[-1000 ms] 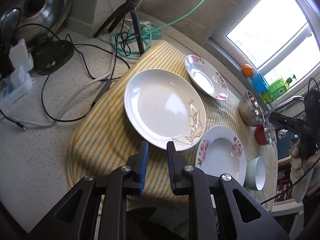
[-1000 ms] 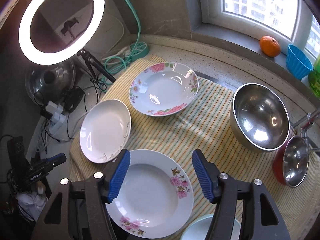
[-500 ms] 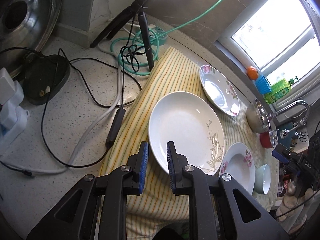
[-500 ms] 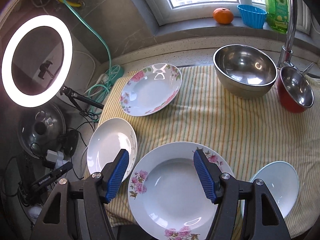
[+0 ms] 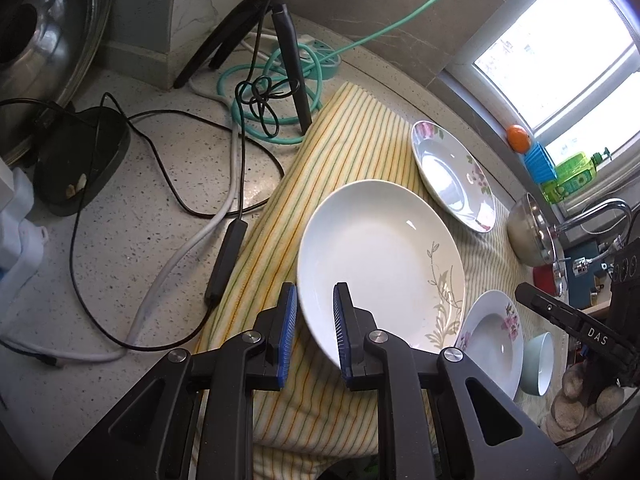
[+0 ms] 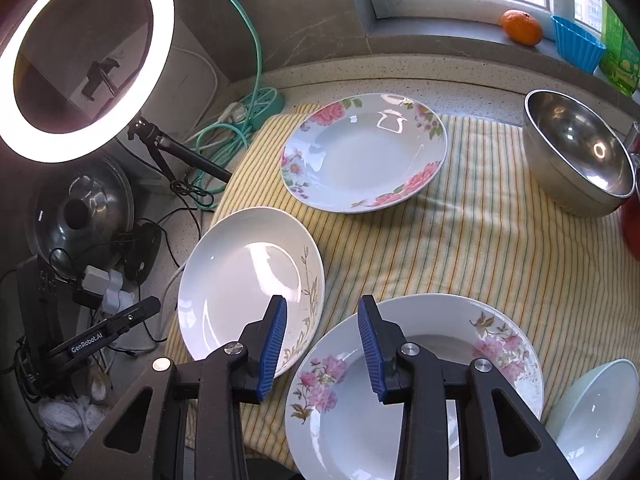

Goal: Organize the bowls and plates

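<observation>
A white plate with a grey leaf print (image 5: pixel 380 256) (image 6: pixel 248 284) lies on the striped cloth. My left gripper (image 5: pixel 315 334) is open and straddles its near left rim. A small pink-flowered plate (image 6: pixel 416 384) (image 5: pixel 490 338) lies at the front; my right gripper (image 6: pixel 322 346) is open above its left rim. A larger flowered plate (image 6: pixel 364 152) (image 5: pixel 452 174) lies at the back. A pale green bowl (image 6: pixel 596 408) (image 5: pixel 538 362) sits at the front right. A steel bowl (image 6: pixel 580 160) (image 5: pixel 530 230) stands at the back right, with a red steel-lined bowl (image 5: pixel 546 280) beside it.
A yellow striped cloth (image 6: pixel 480 248) covers the counter. A ring light on a tripod (image 6: pixel 80 60), coiled green hose (image 5: pixel 276 92), black cables (image 5: pixel 160 184) and a pot lid (image 6: pixel 80 212) crowd the left. An orange (image 6: pixel 522 26), blue cup (image 6: pixel 576 46) and faucet (image 5: pixel 592 212) stand by the window.
My left gripper has moved forward and its fingers now straddle the white plate's rim. My right gripper has narrowed its opening and shifted left over the small flowered plate's edge.
</observation>
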Available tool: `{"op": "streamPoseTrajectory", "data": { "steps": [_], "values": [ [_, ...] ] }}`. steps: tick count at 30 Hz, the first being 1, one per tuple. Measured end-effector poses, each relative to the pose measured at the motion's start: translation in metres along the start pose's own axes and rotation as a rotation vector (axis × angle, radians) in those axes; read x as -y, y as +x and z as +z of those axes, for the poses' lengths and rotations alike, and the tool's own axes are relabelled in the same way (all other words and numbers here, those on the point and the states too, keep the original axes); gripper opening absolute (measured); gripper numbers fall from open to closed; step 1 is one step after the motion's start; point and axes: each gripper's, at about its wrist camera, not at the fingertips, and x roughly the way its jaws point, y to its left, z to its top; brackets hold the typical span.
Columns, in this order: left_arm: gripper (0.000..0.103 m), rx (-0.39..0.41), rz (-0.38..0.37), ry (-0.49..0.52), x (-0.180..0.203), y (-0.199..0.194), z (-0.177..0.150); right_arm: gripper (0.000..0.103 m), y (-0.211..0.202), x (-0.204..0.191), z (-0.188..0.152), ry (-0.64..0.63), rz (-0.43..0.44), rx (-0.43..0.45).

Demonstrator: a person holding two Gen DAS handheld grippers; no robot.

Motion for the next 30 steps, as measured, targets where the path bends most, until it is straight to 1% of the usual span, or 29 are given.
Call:
{"op": "streamPoseTrajectory", "data": {
  "steps": [4,6,10,13,16,22,30],
  "values": [
    [0.016,-0.005,0.008,-0.014,-0.01,0.006,0.002,0.028,0.022,-0.003,0.006,-0.007,-0.002,-0.029],
    [0.016,-0.01,0.01,-0.018,-0.014,0.01,0.003,0.024,0.031,-0.005,0.009,-0.018,-0.01,-0.04],
    [0.016,-0.02,0.006,-0.03,-0.018,0.016,0.004,0.023,0.046,-0.007,0.015,-0.022,-0.014,-0.059],
    [0.016,-0.027,-0.006,-0.023,-0.014,0.018,0.004,0.022,0.051,-0.007,0.019,-0.028,-0.017,-0.069],
    [0.016,-0.028,0.004,-0.008,-0.009,0.021,0.004,0.022,0.054,-0.008,0.021,-0.037,-0.016,-0.08],
    [0.016,-0.045,0.008,-0.009,-0.009,0.028,0.002,0.021,0.062,-0.006,0.02,-0.04,-0.025,-0.103],
    [0.016,-0.049,0.005,-0.005,-0.01,0.031,0.003,0.012,0.071,-0.006,0.019,-0.043,-0.019,-0.13]
  ]
}}
